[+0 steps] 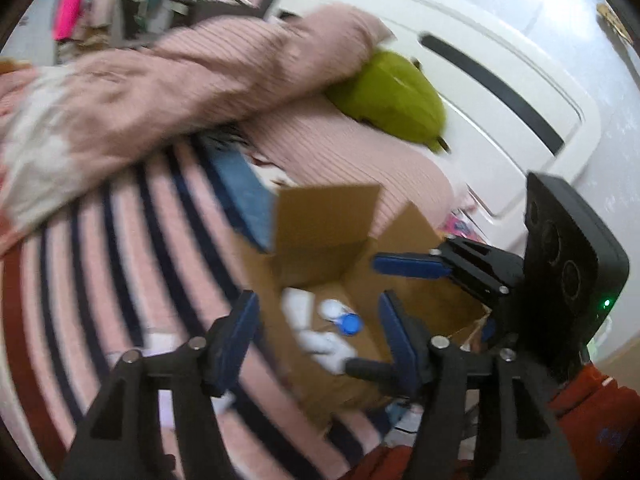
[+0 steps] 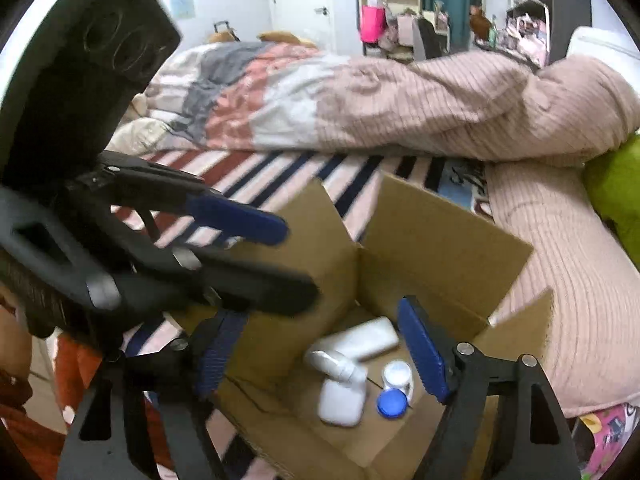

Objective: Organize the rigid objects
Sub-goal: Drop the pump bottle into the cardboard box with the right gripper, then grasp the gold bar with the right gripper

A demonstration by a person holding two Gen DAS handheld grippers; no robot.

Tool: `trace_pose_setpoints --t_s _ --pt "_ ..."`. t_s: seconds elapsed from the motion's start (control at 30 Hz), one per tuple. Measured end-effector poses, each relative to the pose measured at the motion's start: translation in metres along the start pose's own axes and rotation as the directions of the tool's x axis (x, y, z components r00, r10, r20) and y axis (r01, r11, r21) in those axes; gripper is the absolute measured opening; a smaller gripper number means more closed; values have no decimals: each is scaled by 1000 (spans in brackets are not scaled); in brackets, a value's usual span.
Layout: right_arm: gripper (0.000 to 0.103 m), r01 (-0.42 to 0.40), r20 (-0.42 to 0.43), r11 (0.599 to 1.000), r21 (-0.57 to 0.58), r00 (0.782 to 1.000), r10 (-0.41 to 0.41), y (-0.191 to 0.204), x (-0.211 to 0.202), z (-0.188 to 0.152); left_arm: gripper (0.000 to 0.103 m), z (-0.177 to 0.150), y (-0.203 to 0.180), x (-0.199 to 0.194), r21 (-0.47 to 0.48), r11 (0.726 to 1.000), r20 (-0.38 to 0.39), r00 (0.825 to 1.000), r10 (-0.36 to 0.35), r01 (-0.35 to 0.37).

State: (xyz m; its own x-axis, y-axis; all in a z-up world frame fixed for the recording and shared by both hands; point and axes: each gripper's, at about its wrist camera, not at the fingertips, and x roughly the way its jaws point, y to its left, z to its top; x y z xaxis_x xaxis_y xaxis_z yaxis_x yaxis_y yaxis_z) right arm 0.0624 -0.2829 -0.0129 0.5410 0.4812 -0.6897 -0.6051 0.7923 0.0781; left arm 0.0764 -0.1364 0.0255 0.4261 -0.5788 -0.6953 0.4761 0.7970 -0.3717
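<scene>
An open cardboard box point(image 2: 440, 248) sits on the striped bed sheet; it also shows in the left wrist view point(image 1: 328, 224). Inside lie white plastic containers point(image 2: 344, 376) and a small case with a blue cap point(image 2: 392, 402), also visible in the left wrist view point(image 1: 350, 324). My left gripper point(image 1: 316, 328) is open and empty over the box. My right gripper point(image 2: 320, 344) is open and empty above the box interior. Each gripper appears in the other's view: the right one point(image 1: 404, 284) at the box's right side, the left one point(image 2: 280, 264) at its left flap.
A pink ribbed duvet point(image 2: 460, 100) is bunched behind the box. A green plush toy point(image 1: 392, 96) lies near the white headboard point(image 1: 500, 60). A blue book-like item point(image 1: 244, 196) lies beside the box. Shelves and clutter point(image 2: 400, 20) stand far back.
</scene>
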Motion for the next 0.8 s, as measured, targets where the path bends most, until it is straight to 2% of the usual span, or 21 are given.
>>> trace_pose_setpoints --t_s 0.07,0.13,0.2,0.3,0.4,0.5,0.6,0.67,0.7,0.8 --pt "94 -24 40 1000 -17 999 24 14 0 9 63 -8 18 -25 -33 998 41 997 64 -63" --pt "100 -52 63 998 -31 997 54 33 5 18 67 -22 44 -53 -83 985 83 984 159 -153" --pt "100 -64 64 997 -32 996 66 54 15 29 68 -38 67 -73 -128 966 102 966 238 -225" --pt "100 -158 46 984 -79 986 162 89 32 43 68 -64 100 -94 -184 932 107 936 334 -312" --pt "100 -227 12 965 -128 973 230 122 52 49 69 -93 129 -104 -226 901 88 913 398 -371" --pt "99 -281 -25 951 -130 960 280 156 77 46 69 -118 155 -110 -261 880 68 902 427 -397" --pt "94 -300 -88 950 -87 952 293 183 113 33 69 -143 177 -112 -300 868 56 901 431 -397" --pt "81 -304 -132 952 -32 946 297 188 133 24 69 -153 187 -109 -313 863 48 901 431 -396" --pt "78 -297 -148 955 -2 944 293 189 143 19 69 -158 192 -108 -319 861 41 902 430 -396" --pt "67 -214 -194 974 75 955 224 188 169 3 69 -171 198 -103 -330 859 27 905 424 -392"
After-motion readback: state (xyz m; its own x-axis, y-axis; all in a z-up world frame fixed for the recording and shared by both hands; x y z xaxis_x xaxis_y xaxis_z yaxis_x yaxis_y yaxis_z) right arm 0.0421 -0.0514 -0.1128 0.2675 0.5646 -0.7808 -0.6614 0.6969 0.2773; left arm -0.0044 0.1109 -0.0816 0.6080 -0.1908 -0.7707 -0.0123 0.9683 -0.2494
